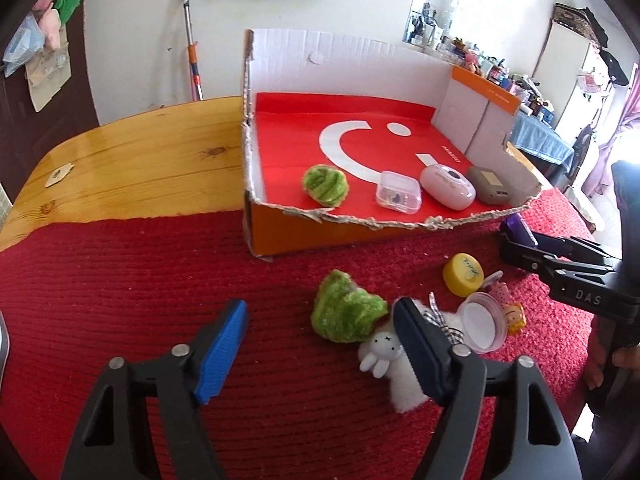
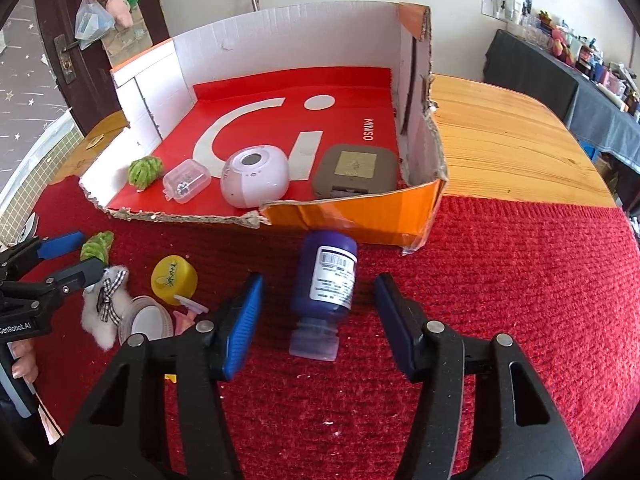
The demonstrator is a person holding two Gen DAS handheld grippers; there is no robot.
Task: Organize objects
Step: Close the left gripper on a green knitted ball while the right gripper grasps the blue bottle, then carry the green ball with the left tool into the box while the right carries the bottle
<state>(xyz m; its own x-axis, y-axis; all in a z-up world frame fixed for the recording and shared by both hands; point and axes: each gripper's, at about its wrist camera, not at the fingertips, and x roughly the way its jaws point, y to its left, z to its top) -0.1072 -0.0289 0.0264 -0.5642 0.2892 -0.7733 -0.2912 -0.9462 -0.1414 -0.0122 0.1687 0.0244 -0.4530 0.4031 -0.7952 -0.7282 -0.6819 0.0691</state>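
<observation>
On the bench (image 2: 520, 140), over the red mat (image 2: 500, 280), our cut-down cardboard box (image 2: 352, 224) already holds four small items. Purple bottle (image 2: 326, 280) lies on its side on the mat just before the box wall, long axis running straight out from our right tongs (image 2: 316, 320), cap end nearest us. It sits between the pads, untouched on both sides: tongs released, nothing gripped. Left tongs (image 1: 320, 344) also released, straddling bare mat, green fuzzy ball (image 1: 346, 314) just ahead beside their right pad. Right hand is clearly nearer the bottle.
</observation>
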